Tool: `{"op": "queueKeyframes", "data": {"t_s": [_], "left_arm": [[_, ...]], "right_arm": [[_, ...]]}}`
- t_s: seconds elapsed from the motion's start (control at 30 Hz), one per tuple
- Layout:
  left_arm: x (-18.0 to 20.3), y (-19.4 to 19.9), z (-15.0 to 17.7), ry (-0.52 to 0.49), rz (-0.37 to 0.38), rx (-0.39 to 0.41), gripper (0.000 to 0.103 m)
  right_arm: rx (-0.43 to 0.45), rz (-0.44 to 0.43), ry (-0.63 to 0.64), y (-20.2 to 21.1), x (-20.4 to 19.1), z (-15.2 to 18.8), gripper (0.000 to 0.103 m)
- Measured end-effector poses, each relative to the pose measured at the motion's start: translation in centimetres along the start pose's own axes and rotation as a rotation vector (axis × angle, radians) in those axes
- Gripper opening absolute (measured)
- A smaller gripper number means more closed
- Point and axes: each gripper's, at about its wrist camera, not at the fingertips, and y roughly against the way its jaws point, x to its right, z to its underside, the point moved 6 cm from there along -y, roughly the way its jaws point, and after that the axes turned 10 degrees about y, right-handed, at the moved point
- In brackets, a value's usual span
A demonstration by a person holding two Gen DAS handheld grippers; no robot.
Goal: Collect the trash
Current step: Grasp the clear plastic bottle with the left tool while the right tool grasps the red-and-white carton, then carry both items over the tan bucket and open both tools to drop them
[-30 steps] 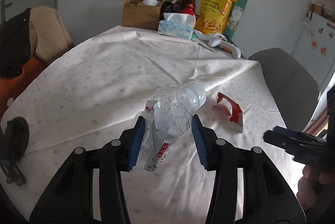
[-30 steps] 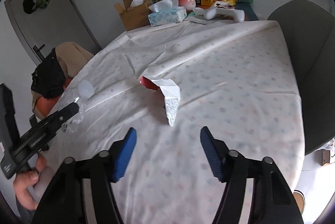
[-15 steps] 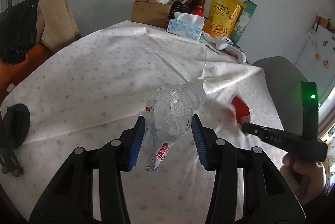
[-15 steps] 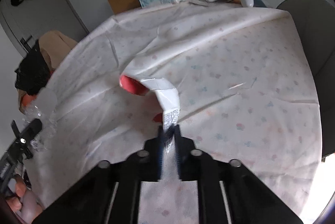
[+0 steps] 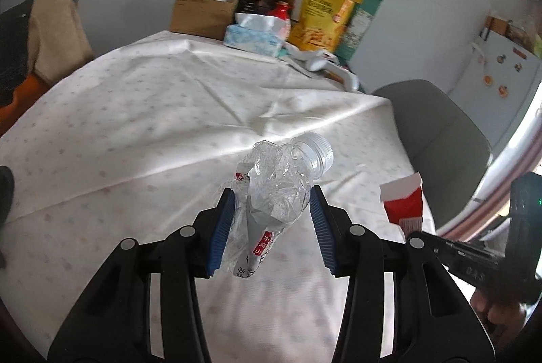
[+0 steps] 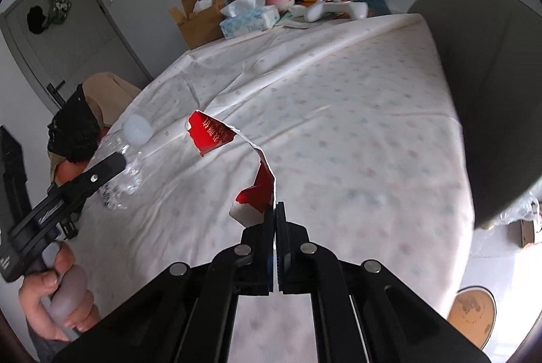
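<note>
My left gripper (image 5: 271, 224) is shut on a crushed clear plastic bottle (image 5: 281, 190) with a white cap and a loose label, held above the white tablecloth (image 5: 152, 125). The bottle also shows in the right wrist view (image 6: 127, 159). My right gripper (image 6: 275, 214) is shut on a torn red and white wrapper (image 6: 216, 136), lifted off the cloth. The wrapper shows in the left wrist view (image 5: 404, 202) at the right, beyond the table edge.
At the table's far end stand a cardboard box (image 5: 200, 7), a tissue box (image 5: 254, 37), a yellow snack bag (image 5: 321, 17) and a white game controller (image 6: 338, 10). A grey chair (image 6: 491, 92) stands at the right side. Clothes lie on a chair (image 5: 37, 34) at the left.
My right gripper closed on the wrapper and lifted it off the cloth, toward the right table edge. My left gripper kept hold of the bottle.
</note>
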Motion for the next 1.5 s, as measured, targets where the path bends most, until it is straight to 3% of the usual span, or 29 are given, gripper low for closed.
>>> {"op": "queueKeyframes", "data": {"t_s": [0.43, 0.73, 0.87, 1.13, 1.5], "left_arm": [[10.8, -0.9, 4.3, -0.139, 0.136, -0.073, 0.046], [17.8, -1.3, 7.8, -0.236, 0.213, -0.122, 0.046], [21.2, -1.2, 9.6, -0.304, 0.245, -0.122, 0.046], [26.0, -2.2, 13.6, -0.381, 0.297, -0.196, 0.046], [30.6, -3.8, 18.5, -0.462, 0.360, -0.308, 0.046]], "right_arm": [[0.104, 0.075, -0.175, 8.2, 7.4, 5.5, 0.002], [0.140, 0.183, -0.298, 13.1, 14.1, 10.2, 0.003], [0.136, 0.224, -0.349, 14.3, 16.4, 12.7, 0.003], [0.103, 0.327, -0.427, 16.5, 21.0, 18.1, 0.003], [0.077, 0.411, -0.564, 18.0, 25.0, 23.8, 0.003]]}}
